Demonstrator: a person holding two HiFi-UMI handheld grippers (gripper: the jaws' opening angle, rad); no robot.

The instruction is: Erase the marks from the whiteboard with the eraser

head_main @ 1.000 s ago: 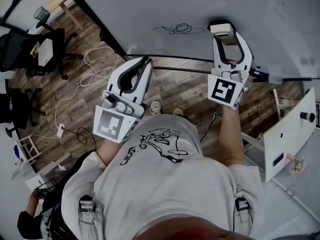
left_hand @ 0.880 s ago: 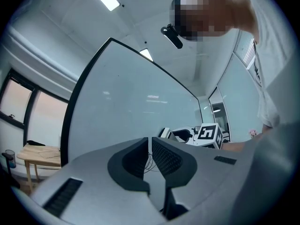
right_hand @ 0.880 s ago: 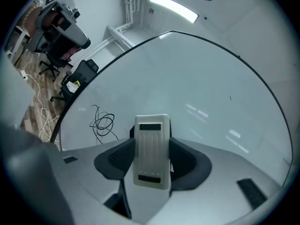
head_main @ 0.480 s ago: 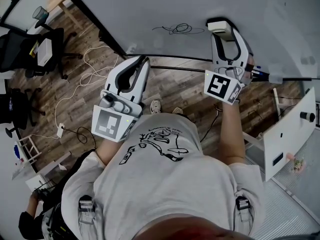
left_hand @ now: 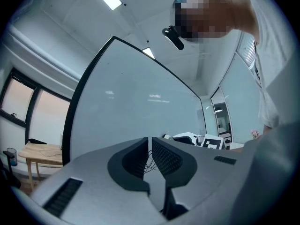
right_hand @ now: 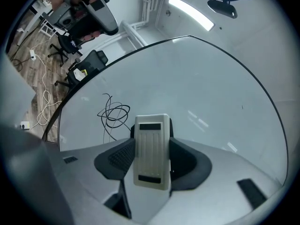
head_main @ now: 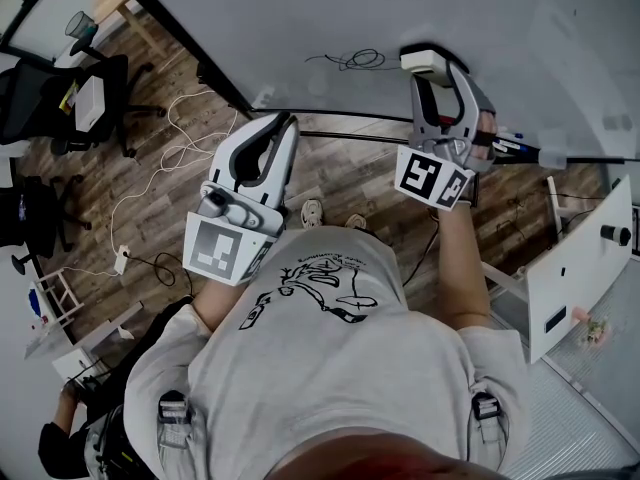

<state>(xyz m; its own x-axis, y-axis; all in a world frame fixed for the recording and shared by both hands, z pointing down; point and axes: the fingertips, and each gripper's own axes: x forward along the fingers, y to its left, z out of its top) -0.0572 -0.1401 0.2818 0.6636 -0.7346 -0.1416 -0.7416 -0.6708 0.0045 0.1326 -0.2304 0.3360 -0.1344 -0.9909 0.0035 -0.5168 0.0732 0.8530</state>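
Note:
A black scribble [head_main: 358,60] marks the whiteboard [head_main: 300,18], low near its bottom edge. My right gripper [head_main: 432,66] is shut on a white eraser [head_main: 424,61], held against the board just right of the scribble. In the right gripper view the eraser [right_hand: 152,150] sits between the jaws, with the scribble [right_hand: 114,115] to its upper left on the whiteboard [right_hand: 197,88]. My left gripper [head_main: 283,123] hangs below the board's lower edge, jaws shut on nothing. In the left gripper view its jaws stand nearly touching, and the scribble [left_hand: 149,162] shows behind them.
The whiteboard's marker tray [head_main: 560,154] runs to the right with a marker on it. Office chairs [head_main: 60,98] and loose cables [head_main: 150,183] lie on the wooden floor at left. A white cabinet [head_main: 580,268] stands at right.
My right gripper has slid left along the board with the eraser, closing toward the scribble. The left gripper has stayed put.

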